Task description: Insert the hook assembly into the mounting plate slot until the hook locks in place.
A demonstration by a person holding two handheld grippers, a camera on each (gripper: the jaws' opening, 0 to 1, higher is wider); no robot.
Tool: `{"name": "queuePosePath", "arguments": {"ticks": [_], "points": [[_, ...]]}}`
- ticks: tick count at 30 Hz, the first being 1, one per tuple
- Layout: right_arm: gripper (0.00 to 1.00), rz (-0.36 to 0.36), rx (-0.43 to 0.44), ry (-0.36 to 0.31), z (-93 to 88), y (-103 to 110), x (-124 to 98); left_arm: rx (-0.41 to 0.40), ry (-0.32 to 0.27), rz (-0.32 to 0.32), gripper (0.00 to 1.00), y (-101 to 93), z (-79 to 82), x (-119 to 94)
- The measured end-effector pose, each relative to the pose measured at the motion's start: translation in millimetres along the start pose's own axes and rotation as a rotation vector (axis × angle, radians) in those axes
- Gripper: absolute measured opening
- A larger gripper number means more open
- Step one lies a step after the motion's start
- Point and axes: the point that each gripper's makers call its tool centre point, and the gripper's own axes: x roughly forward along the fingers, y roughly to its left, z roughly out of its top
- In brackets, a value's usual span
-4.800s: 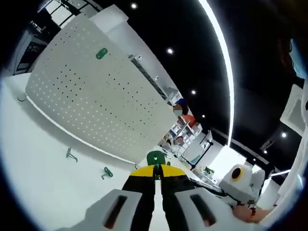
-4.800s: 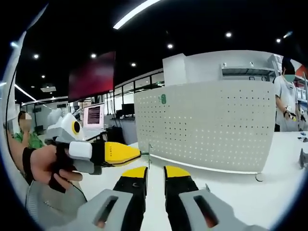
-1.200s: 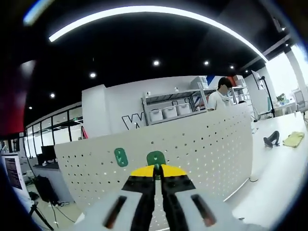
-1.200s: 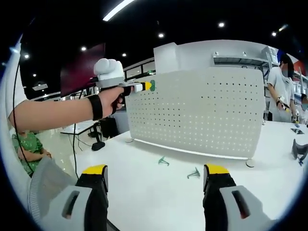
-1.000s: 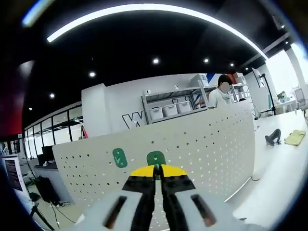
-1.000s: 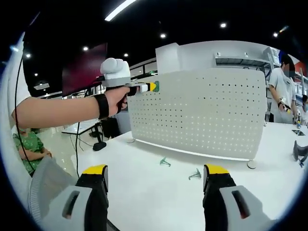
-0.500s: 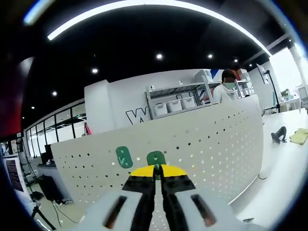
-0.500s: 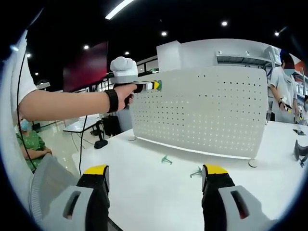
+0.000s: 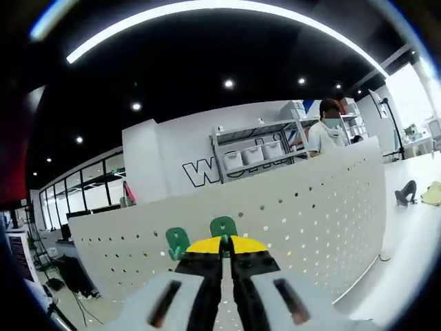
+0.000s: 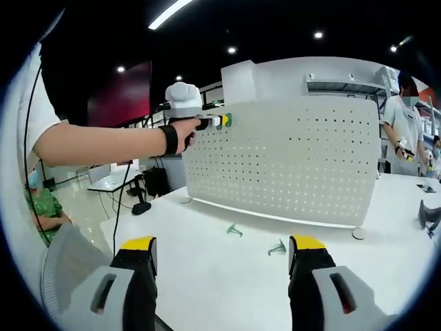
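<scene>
Left tool (image 9: 222, 249) is clamped on a green hook (image 9: 223, 225) at the upper edge of the pegboard (image 10: 289, 165), beside a mounted green hook (image 9: 177, 241); right tool (image 10: 222, 261) gapes above the counter (image 10: 207, 265)

**Left claw at the pegboard's top corner**

My right claw (image 10: 222, 276) stands wide open over the white desk (image 10: 207, 269). Ahead, the pegboard (image 10: 289, 162) stands upright on the desk. The left claw (image 10: 222, 121), held in a hand (image 10: 183, 132), presses a green hook (image 10: 227, 120) at the pegboard's upper left corner. Two green hooks (image 10: 234, 230) (image 10: 277, 247) lie on the desk near the pegboard's foot.
</scene>
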Motion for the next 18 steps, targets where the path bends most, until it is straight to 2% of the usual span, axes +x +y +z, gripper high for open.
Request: {"name": "queuePosePath", "arguments": {"ticks": [3,18], "points": [[0.80,-0.001,0.007,-0.002,-0.1,-0.5,-0.4,0.004,0.013,0.013,0.03,4.9,-1.9,4.8],[0.79,-0.009,0.015,0.004,-2.2,-3.7,-2.0,0.028,0.020,0.001,0.03,2.2,-2.6,16.7]]}}
